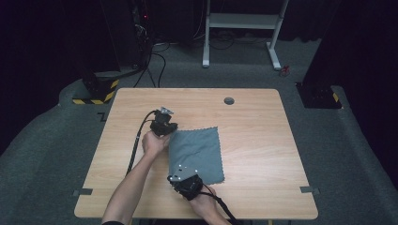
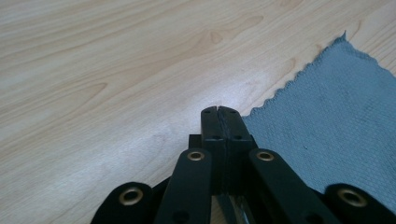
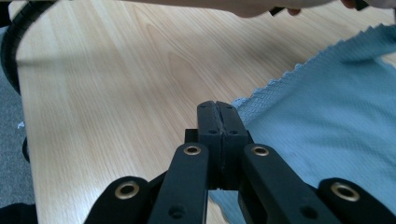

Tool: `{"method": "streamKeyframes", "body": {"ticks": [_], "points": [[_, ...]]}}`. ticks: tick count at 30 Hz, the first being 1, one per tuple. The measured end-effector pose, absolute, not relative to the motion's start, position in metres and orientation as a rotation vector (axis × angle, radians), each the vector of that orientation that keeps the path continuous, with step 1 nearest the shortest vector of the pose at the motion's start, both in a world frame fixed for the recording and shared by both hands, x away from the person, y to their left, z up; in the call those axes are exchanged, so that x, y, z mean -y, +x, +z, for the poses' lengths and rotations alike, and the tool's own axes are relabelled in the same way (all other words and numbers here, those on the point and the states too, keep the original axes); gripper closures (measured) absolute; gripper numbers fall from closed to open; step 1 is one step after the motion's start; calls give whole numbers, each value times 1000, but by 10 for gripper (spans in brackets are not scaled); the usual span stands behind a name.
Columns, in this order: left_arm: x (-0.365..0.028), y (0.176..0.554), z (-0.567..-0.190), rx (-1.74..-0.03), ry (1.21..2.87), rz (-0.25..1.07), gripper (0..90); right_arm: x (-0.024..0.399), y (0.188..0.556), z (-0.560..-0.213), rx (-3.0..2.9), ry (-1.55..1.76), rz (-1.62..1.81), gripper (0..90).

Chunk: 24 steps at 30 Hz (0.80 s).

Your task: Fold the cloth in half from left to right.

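A grey-blue cloth (image 1: pixel 196 152) lies flat in the middle of the wooden table (image 1: pixel 253 122). My left gripper (image 1: pixel 163 125) sits at the cloth's far left corner. Its jaws are shut, and the scalloped edge of the cloth (image 2: pixel 327 116) runs up against the right side of the tips of the left gripper (image 2: pixel 218 109). My right gripper (image 1: pixel 184 180) sits at the near left corner, also shut. The cloth (image 3: pixel 336 107) passes beside and under the right gripper (image 3: pixel 217 105). No cloth shows in either seam between the pads.
A round grommet hole (image 1: pixel 229 100) is set in the table near its far edge. Grey carpet surrounds the table. A white desk frame (image 1: pixel 241 28) and dark stands are behind it. A forearm (image 3: pixel 243 5) crosses the top of the right gripper view.
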State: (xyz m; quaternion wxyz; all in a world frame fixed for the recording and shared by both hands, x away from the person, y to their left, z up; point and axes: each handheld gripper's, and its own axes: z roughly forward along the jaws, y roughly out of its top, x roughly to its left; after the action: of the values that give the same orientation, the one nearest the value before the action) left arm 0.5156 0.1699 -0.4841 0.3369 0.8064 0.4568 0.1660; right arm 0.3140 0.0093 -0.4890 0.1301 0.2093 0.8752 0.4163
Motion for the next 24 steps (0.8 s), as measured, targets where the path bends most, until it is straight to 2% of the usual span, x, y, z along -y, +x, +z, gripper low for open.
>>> {"method": "streamKeyframes", "body": {"ticks": [10, 24], "points": [[-146, 520, -479, -1139, 2143, 458, 899, 9, 312, -496, -2517, 663, 1229, 900], [-130, 522, -475, -1123, 2111, 458, 899, 54, 311, -500, -2436, 822, 1256, 900]]}}
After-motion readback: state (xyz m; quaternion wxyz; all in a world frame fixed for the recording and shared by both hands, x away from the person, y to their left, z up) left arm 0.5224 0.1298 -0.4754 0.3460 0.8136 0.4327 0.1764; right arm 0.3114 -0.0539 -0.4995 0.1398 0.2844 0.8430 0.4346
